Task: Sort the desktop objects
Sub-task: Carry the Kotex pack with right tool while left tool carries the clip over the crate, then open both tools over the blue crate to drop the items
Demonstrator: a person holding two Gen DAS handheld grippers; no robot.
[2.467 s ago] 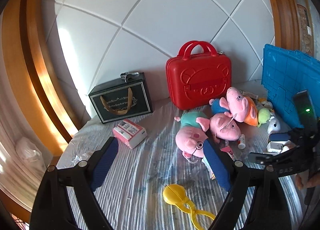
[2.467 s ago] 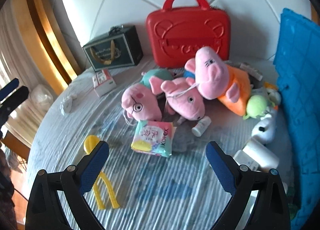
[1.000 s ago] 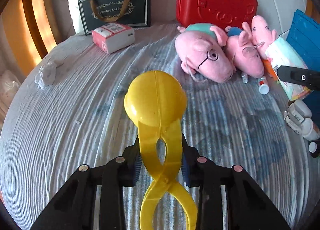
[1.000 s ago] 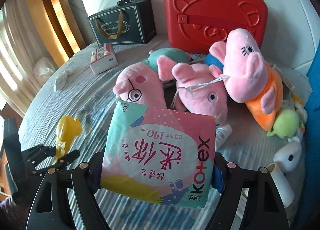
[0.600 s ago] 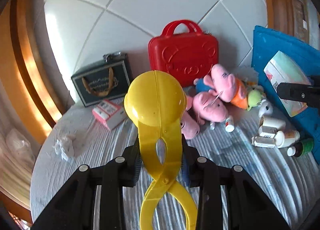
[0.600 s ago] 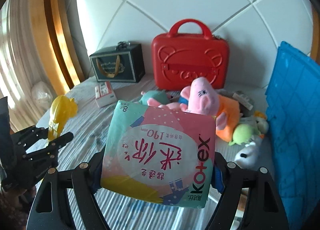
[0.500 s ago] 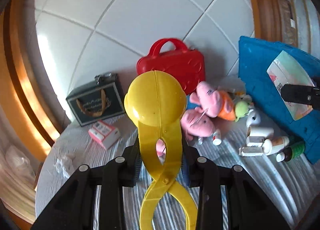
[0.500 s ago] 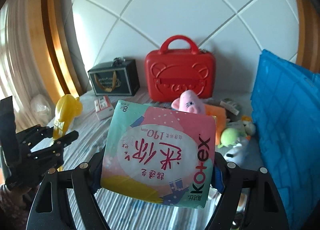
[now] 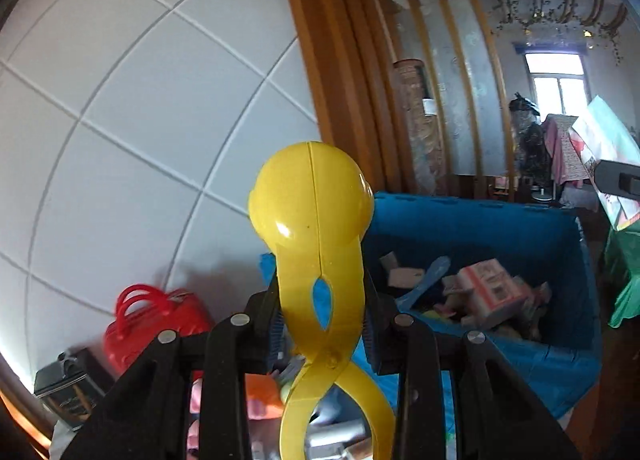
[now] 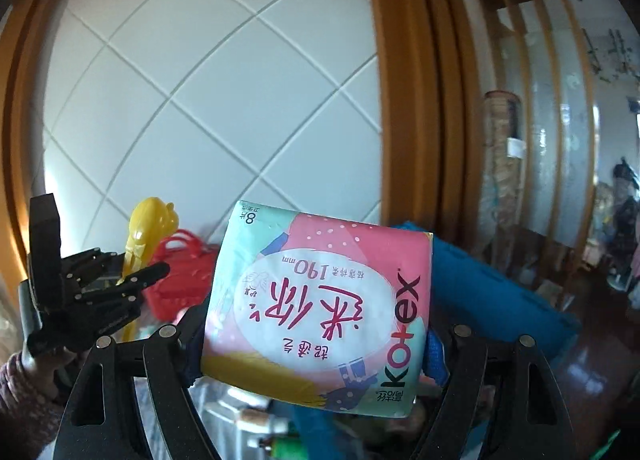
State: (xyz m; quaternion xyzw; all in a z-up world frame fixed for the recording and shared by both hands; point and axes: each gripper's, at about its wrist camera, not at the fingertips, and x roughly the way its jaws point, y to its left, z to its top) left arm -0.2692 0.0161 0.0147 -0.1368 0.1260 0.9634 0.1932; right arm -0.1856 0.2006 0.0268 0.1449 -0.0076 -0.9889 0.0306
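- My left claw (image 9: 324,334) is clamped on the yellow scoop-tongs (image 9: 316,260), raised before the blue bin's (image 9: 472,216) near rim.
- My right claw (image 10: 316,344) is clamped on the Kotex pack (image 10: 320,308), beside that bin's edge.

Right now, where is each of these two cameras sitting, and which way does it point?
Left wrist view: sits on the left gripper, looking along its fingers past the clamped yellow scoop toy toward the blue bin; only its black fingers show.
Right wrist view: sits on the right gripper, facing the white tiled wall; the held Kotex pack fills the middle, with a sleeve lower left.
Shared: the scoop toy, the pack, the bin, the red case.
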